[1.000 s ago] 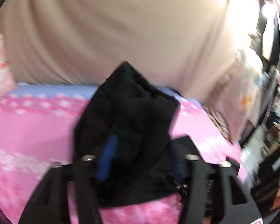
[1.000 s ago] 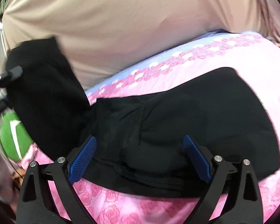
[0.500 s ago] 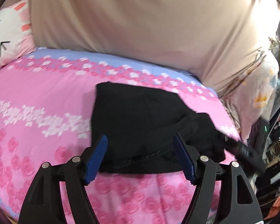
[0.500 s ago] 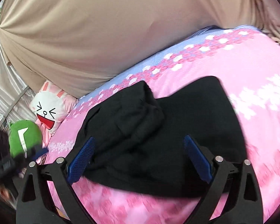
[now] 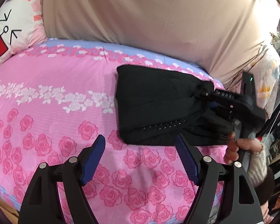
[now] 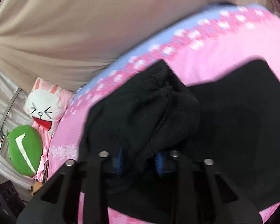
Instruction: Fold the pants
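Observation:
The black pants (image 5: 155,104) lie folded into a thick bundle on the pink rose-print bedspread (image 5: 46,112). My left gripper (image 5: 140,160) is open and empty, held above the bedspread just in front of the pants. My right gripper (image 6: 140,160) is shut on a bunched fold of the pants (image 6: 149,115) at their right end. It also shows in the left wrist view (image 5: 211,102), with the person's hand on its handle.
A white bunny cushion (image 5: 11,31) lies at the back left of the bed, with a green cushion (image 6: 25,155) beside it. A beige curtain (image 5: 149,13) hangs behind the bed. Cluttered shelves and a floral cloth (image 5: 267,85) stand to the right.
My left gripper let go of the pants, opened and drew back toward the front. My right gripper closed on a bunched fold of the pants.

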The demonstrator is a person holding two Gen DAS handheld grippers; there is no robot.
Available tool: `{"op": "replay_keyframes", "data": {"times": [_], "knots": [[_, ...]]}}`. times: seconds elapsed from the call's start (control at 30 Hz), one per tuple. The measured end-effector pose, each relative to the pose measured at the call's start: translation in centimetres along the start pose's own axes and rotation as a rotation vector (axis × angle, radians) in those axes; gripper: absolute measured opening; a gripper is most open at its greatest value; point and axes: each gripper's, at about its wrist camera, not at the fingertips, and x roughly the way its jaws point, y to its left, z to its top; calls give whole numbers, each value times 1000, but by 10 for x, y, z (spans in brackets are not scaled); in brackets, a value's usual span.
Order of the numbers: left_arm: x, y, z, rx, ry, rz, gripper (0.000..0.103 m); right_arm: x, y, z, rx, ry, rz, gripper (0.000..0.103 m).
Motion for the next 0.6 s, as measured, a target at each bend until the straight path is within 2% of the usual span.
{"op": "replay_keyframes", "data": {"times": [0.03,0.07,0.1,0.27,0.43,0.47,0.5,0.53,0.57,0.6], "knots": [[-1,-1,2,9,-12,-1,76,-4,16,3,-37,-6,19,24],[-3,-5,6,25,-29,-3,85,-7,29,7,-67,-5,35,24],[-3,-12,11,54,-51,-1,89,-11,46,11,-110,1,58,24],[16,-47,33,150,-92,-1,90,-16,94,26,-246,85,125,25],[64,-69,56,180,-85,69,88,-19,110,29,-300,141,134,26],[73,-69,60,176,-72,77,70,-20,109,29,-305,143,126,27],[82,-66,63,172,-55,99,41,-23,104,29,-307,134,108,30],[87,-62,66,163,-39,88,36,-26,98,30,-302,125,93,38],[88,-54,71,128,-22,47,32,-31,90,29,-295,109,81,43],[85,-46,74,98,-25,30,29,-39,78,25,-294,67,44,56]]}}
